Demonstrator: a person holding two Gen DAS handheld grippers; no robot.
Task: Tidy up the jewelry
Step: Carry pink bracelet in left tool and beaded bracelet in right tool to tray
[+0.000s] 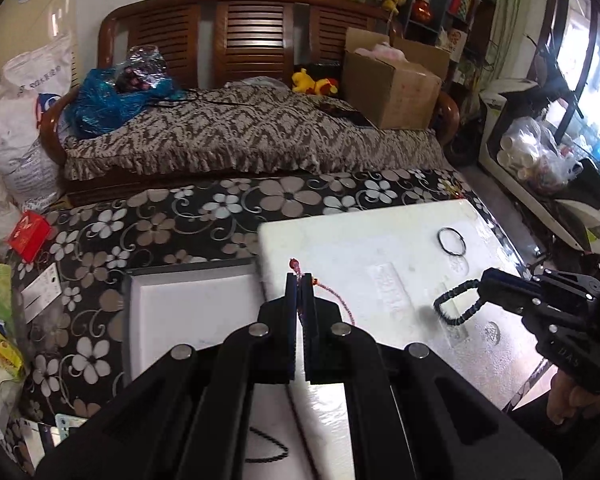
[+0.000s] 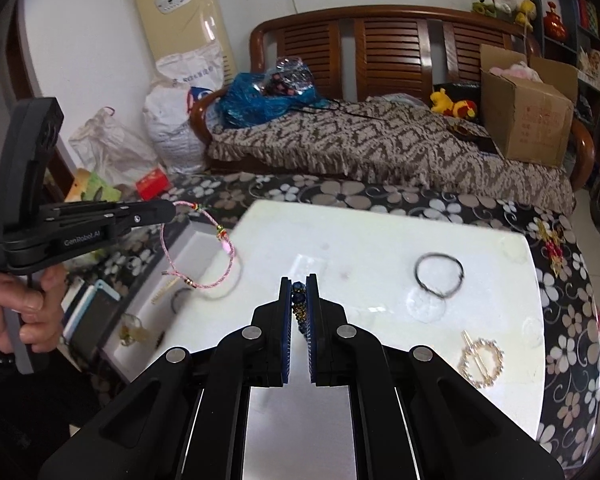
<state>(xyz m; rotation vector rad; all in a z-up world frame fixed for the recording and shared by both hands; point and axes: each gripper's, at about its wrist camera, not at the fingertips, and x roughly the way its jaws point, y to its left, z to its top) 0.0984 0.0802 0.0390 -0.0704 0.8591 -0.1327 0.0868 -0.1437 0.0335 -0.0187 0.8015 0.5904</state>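
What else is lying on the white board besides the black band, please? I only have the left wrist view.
Observer: A round pearl hair clip lies near the right front edge of the white board, apart from the black band.
Operator: Thank you. Does the tray on my left hold anything?
Observer: Yes, a gold piece lies in the near end of the tray, which your gripper hides.
Operator: And how does the pink bracelet hang?
Observer: The pink bracelet dangles as a whole loop from the tip of the left gripper.
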